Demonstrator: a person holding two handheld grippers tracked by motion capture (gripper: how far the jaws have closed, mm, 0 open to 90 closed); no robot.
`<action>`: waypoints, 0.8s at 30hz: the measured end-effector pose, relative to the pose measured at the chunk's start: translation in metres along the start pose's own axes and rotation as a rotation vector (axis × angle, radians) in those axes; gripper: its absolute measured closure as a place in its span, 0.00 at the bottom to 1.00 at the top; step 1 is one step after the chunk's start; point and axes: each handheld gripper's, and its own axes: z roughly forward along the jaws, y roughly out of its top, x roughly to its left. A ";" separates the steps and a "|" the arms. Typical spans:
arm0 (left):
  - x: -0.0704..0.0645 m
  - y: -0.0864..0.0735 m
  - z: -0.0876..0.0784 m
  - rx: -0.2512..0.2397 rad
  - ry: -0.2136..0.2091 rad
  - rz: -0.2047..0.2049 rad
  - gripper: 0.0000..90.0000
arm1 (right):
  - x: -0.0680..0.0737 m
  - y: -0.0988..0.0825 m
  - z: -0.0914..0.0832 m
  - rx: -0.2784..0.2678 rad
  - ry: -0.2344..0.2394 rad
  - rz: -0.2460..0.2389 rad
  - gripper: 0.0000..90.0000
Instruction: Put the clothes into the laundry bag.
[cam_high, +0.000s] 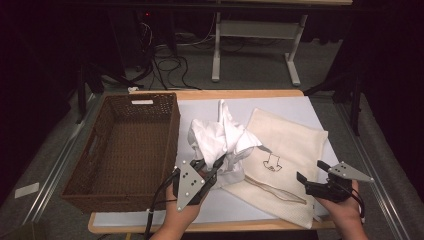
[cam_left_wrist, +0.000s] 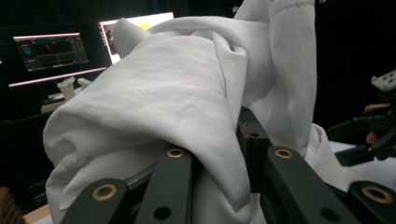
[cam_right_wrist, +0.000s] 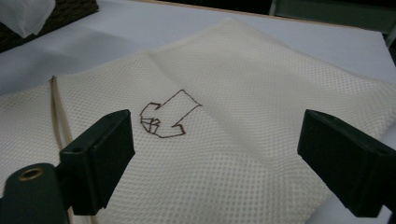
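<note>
High view, left to right: brown wicker basket (cam_high: 125, 150) on left of bench (cam_high: 280, 102), open and holding nothing visible; just beside its right wall, left gripper (cam_high: 212, 170), jaws clenched on crumpled white garment (cam_high: 220, 137), bunched and lifted, lower folds touching cream mesh laundry bag (cam_high: 285, 150); bag flat on bench, drawcord along near edge, small printed shirt emblem (cam_high: 272, 163) at centre; right gripper (cam_high: 312, 172) near bag's right corner, jaws spread wide, holding nothing.

Likely step: moving garment toward bag or basket. For clean handling: keep grip firm on gathered cloth, lift trailing folds clear of bag before any sideways move, steady bag with free right gripper, avoid snagging drawcord.
</note>
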 end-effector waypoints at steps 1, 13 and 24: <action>0.000 -0.005 -0.002 0.004 0.004 -0.004 0.87 | 0.002 0.001 0.000 0.004 0.012 -0.014 0.15; 0.003 -0.033 -0.026 -0.013 0.023 -0.052 0.87 | 0.037 -0.002 0.017 0.133 0.166 -0.136 0.32; 0.007 -0.033 -0.029 -0.008 0.048 -0.067 0.87 | 0.052 -0.011 0.030 0.258 0.184 -0.237 0.65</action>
